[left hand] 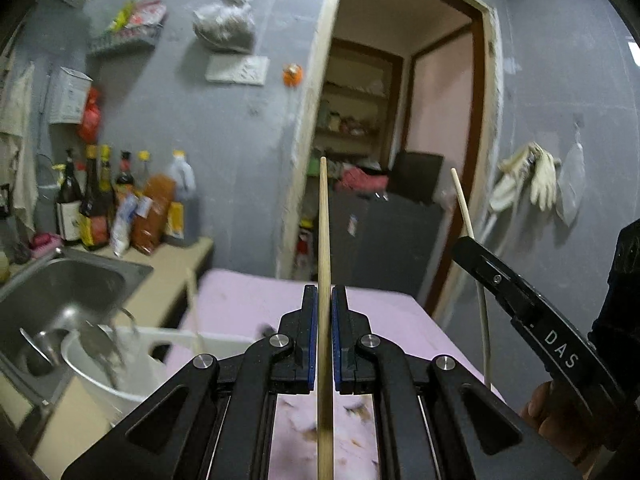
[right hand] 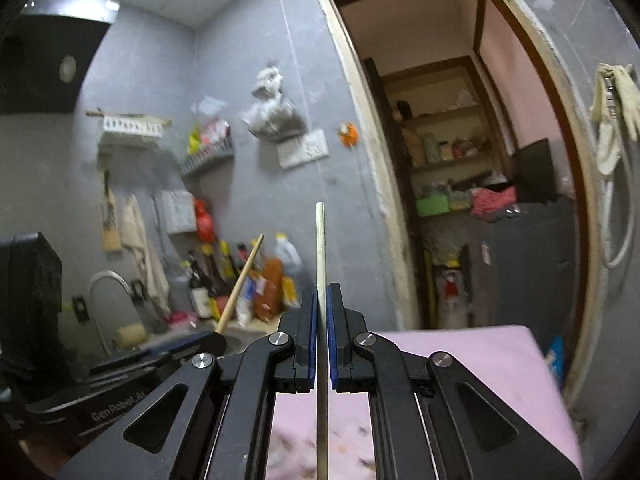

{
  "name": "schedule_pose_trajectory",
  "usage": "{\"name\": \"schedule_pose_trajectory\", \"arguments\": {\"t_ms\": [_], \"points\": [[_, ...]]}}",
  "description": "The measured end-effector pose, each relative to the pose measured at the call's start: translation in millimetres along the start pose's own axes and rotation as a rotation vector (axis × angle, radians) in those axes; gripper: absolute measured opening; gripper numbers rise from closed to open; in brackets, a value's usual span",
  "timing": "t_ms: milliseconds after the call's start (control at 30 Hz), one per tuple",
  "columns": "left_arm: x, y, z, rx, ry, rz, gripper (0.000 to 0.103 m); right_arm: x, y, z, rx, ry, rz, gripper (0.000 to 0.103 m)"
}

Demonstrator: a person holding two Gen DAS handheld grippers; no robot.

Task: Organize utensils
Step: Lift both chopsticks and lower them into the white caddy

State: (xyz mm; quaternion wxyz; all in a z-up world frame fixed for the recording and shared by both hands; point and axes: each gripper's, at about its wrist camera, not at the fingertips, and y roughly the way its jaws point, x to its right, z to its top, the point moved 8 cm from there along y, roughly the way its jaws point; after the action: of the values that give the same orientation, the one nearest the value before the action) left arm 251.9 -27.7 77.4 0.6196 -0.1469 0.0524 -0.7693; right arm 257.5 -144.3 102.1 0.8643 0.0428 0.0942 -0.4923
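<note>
My left gripper [left hand: 324,294] is shut on a wooden chopstick [left hand: 323,220] that runs straight up between its blue pads, held high above the pink table [left hand: 240,304]. To its right, my right gripper [left hand: 460,245] pinches a second, paler chopstick [left hand: 461,196]. In the right wrist view that gripper [right hand: 320,294] is shut on the pale chopstick [right hand: 320,240], and the left gripper [right hand: 218,340] with its wooden chopstick [right hand: 242,280] shows at lower left. A white utensil holder [left hand: 96,376] with metal spoons and forks [left hand: 92,340] stands below at the left.
A steel sink [left hand: 60,288] lies left of the holder, with bottles and packets [left hand: 120,208] on the counter behind it. An open doorway [left hand: 400,140] with a dark cabinet [left hand: 392,236] is ahead. Gloves [left hand: 532,176] hang on the right wall. A hand [left hand: 540,408] holds the right gripper.
</note>
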Motion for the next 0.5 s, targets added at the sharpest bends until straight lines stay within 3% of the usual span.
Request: {"name": "schedule_pose_trajectory", "arguments": {"t_ms": [267, 500], "points": [[-85, -22, 42, 0.113, -0.083, 0.101, 0.004, -50, 46, 24, 0.086, 0.063, 0.124, 0.003], [-155, -30, 54, 0.184, -0.189, 0.169, 0.004, -72, 78, 27, 0.146, 0.127, 0.197, 0.003]]}}
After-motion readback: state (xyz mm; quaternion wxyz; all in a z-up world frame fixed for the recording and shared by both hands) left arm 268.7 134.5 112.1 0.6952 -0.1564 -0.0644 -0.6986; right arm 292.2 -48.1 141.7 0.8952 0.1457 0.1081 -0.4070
